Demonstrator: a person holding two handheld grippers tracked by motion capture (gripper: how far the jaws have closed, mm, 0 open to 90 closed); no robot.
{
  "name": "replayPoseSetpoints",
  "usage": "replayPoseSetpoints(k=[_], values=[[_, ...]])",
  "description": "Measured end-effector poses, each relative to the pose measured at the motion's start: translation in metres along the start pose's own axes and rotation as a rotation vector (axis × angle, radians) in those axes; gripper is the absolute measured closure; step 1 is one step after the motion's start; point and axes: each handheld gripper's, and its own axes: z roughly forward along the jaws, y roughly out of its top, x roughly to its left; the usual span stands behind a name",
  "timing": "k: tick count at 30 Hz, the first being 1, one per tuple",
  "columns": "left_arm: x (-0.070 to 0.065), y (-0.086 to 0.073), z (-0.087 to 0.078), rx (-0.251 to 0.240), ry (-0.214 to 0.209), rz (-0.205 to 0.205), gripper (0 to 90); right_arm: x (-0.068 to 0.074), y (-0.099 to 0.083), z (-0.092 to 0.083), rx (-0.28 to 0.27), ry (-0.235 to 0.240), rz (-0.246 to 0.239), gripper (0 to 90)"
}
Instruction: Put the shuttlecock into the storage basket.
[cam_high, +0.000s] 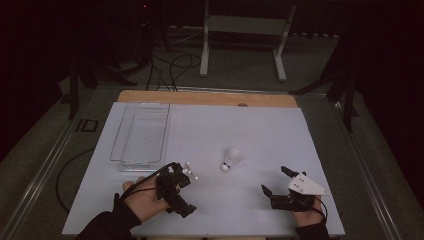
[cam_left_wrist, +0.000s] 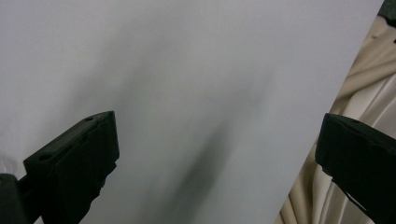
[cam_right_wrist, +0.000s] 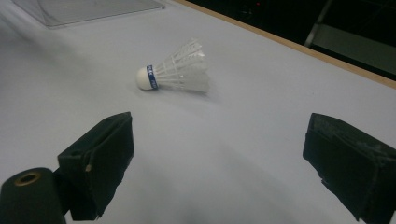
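Left gripper (cam_high: 184, 192): black, blocky, hard plastic, held in the person's left hand (cam_high: 142, 197) at the near edge of the table. Jaws parted wide and grasping nothing, as the left gripper view confirms: two matte black pads (cam_left_wrist: 77, 156) stand at either side of the frame with bare white surface between them. That view also shows pale, ridged, cord-like shapes beyond the table's edge, too blurred to identify.

Right gripper (cam_high: 274, 181): black body topped by a grey three-cornered plate, held in the right hand (cam_high: 311, 214), which is partly cut off by the bottom of the high view. Jaws released, spread wide, empty. The right gripper view shows the pads (cam_right_wrist: 105, 158) as rough, slightly worn blocks, with a brass-coloured ringed hole at the lower left.

Table (cam_high: 260, 130): flat white matte sheet over a board whose wooden far edge is left bare.

Shuttlecock (cam_high: 230, 158): lies on its side on the white sheet, between the two grippers and a little beyond them, touching neither. The right gripper view (cam_right_wrist: 175, 72) gives detail that the high view lacks: rounded white cork, blue band with unreadable lettering, white feathered skirt flaring away from the cork.

Tray (cam_high: 141, 132): clear plastic, rectangular, shallow-walled, resting on the far left of the sheet, well apart from the shuttlecock. Its corner appears cut off in the right gripper view.

Stand (cam_high: 245, 35): pale metal frame on the dark floor beyond the table, with cables beside it.
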Motion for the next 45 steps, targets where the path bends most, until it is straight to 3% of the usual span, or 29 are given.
replayPoseSetpoints(k=[1,4,16,23,25,30,33,35,40,45], values=[[-0.001,0.004,0.001,-0.013,0.002,-0.018,0.6,0.0,0.0,0.0,0.0,-0.001,-0.001,8.7],[-0.002,0.007,0.001,-0.021,0.014,-0.01,3.5,0.0,0.0,0.0,-0.001,-0.002,0.004,8.7],[0.003,0.023,0.003,-0.078,-0.019,-0.075,0.8,0.0,0.0,-0.001,-0.002,-0.001,0.006,8.7],[0.003,0.034,0.007,-0.095,-0.006,-0.076,0.4,0.0,0.0,-0.001,-0.002,0.001,0.006,8.7],[0.003,0.037,0.009,-0.091,-0.02,-0.075,0.4,0.0,0.0,-0.001,-0.001,0.002,0.005,8.7],[0.003,0.042,0.017,-0.068,0.01,-0.068,0.4,0.0,0.0,0.0,0.002,0.004,0.004,8.7],[0.001,0.046,0.023,-0.065,0.051,-0.062,0.4,-0.001,0.0,-0.001,0.004,0.002,0.006,8.7],[0.002,0.048,0.026,-0.061,0.061,-0.077,0.4,0.0,0.0,-0.001,0.002,0.003,0.007,8.7],[0.004,0.055,0.033,-0.055,0.025,-0.111,0.4,-0.001,0.0,-0.001,0.002,0.003,0.006,8.7],[0.004,0.064,0.035,-0.071,0.108,-0.177,0.4,-0.001,0.0,0.0,0.004,0.003,0.006,8.7]])
